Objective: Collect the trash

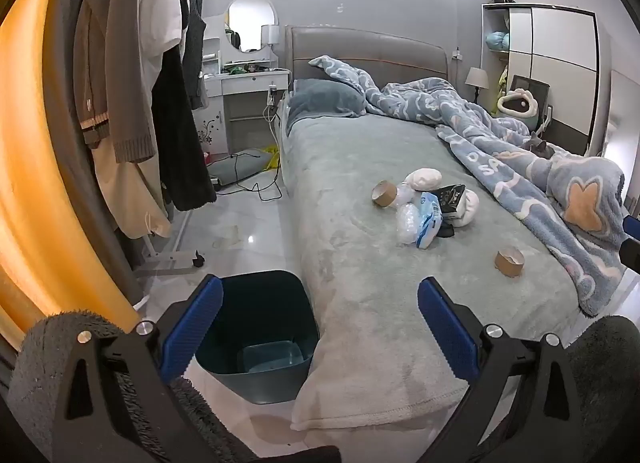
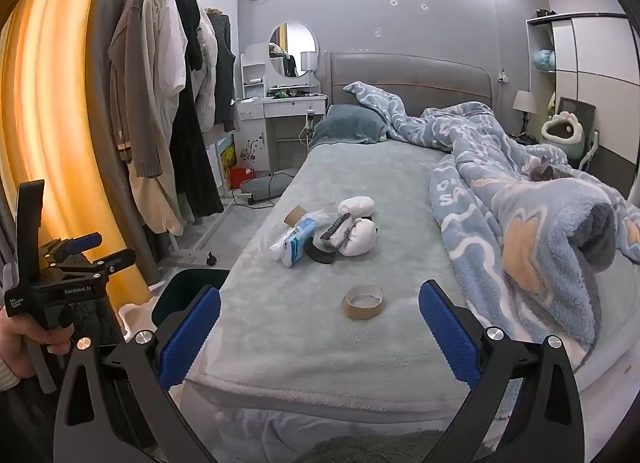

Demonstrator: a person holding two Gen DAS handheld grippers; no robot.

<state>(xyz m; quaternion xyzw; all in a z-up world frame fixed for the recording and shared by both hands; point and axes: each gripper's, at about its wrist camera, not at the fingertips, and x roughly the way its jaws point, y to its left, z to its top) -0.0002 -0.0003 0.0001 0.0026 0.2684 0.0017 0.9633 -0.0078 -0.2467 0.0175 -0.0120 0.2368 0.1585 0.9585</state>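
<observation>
Trash lies on the grey-green bed (image 2: 280, 327): a near tape roll (image 2: 363, 302) alone, and farther up a far tape roll (image 1: 384, 194) beside a pile of clear plastic wrap (image 1: 408, 223), a blue-and-white packet (image 2: 298, 241), a black box (image 1: 454, 199) and white puffy lumps (image 2: 356, 205). What the lumps are is hard to tell. A dark bin (image 1: 256, 327) stands on the floor by the bed, partly behind a blue pad. The left gripper (image 1: 320, 327) and right gripper (image 2: 320, 331) both gape wide, holding nothing.
</observation>
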